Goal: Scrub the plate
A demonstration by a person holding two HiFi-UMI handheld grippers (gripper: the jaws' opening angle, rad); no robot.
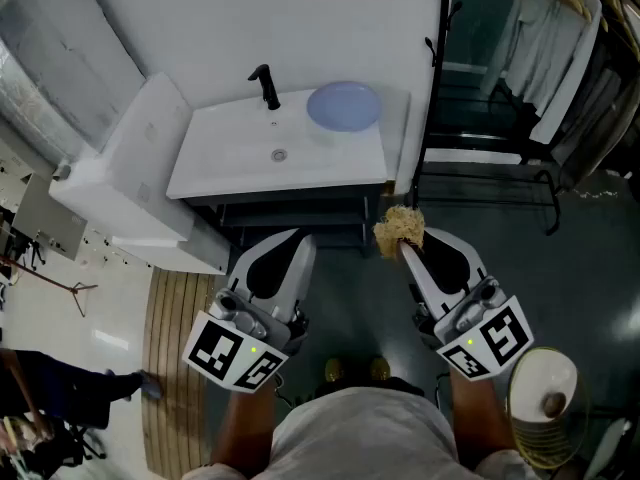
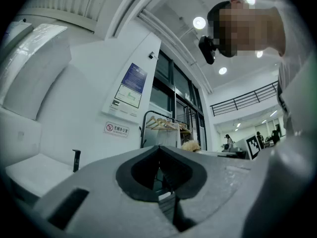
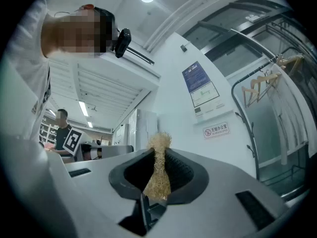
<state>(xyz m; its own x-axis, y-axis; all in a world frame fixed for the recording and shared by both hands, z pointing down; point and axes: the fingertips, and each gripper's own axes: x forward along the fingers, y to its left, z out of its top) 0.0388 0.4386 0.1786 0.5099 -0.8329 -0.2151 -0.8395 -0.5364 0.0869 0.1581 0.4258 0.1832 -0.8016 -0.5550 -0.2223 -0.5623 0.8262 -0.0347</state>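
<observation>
Ahead — blue plate (image 1: pixel 343 105), far-right corner of sink (image 1: pixel 230 168)

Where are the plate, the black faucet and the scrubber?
plate (image 1: pixel 343 105), head view, middle of its face.
black faucet (image 1: pixel 267 88), head view, its upright body.
scrubber (image 1: pixel 399 230), head view, middle of its fibre tuft.

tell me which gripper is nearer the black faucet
Left. The left gripper is in front of the sink, just right of the faucet; the right gripper, holding the scrubber, is farther right near the sink's corner.
</observation>
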